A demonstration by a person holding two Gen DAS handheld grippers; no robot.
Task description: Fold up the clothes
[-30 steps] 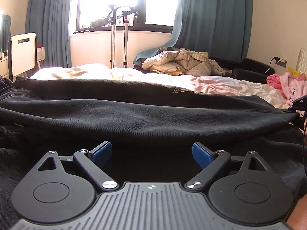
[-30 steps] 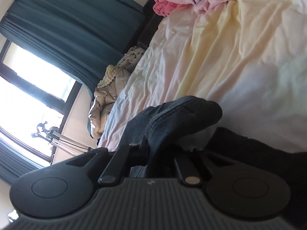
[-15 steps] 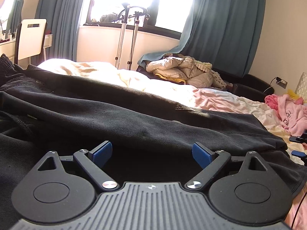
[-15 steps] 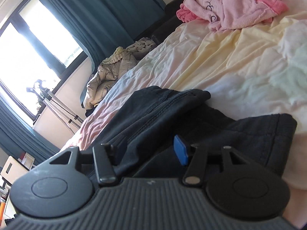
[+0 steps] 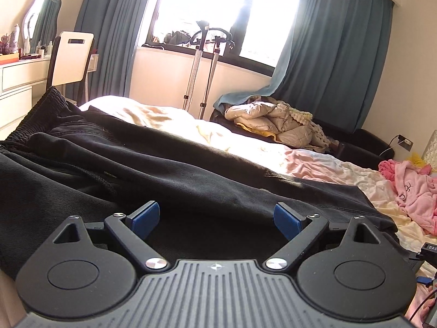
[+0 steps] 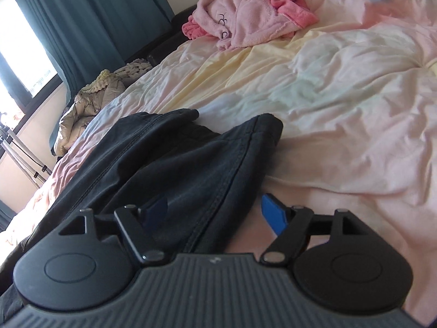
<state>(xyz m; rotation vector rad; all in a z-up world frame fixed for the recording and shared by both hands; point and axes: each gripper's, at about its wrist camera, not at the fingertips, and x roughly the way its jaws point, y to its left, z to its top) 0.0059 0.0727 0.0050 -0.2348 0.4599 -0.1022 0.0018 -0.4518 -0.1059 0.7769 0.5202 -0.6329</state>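
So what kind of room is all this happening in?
A bedroom in someone's home, most likely. The black trousers lie spread on a bed with rumpled pastel bedding, teal curtains hang at a bright window, and a dressing table with a mirror stands by the wall.

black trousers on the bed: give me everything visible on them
The black trousers look like a heavy twill or denim weave, with a gathered elastic waistband at the left wrist view's far left. They lie stretched across the pastel bedsheet, legs folded over each other, cuffs toward the pink garment. Stitched seams run lengthwise. Both grippers are open; the right gripper, its jaws just opened, straddles a leg without pressing on it.
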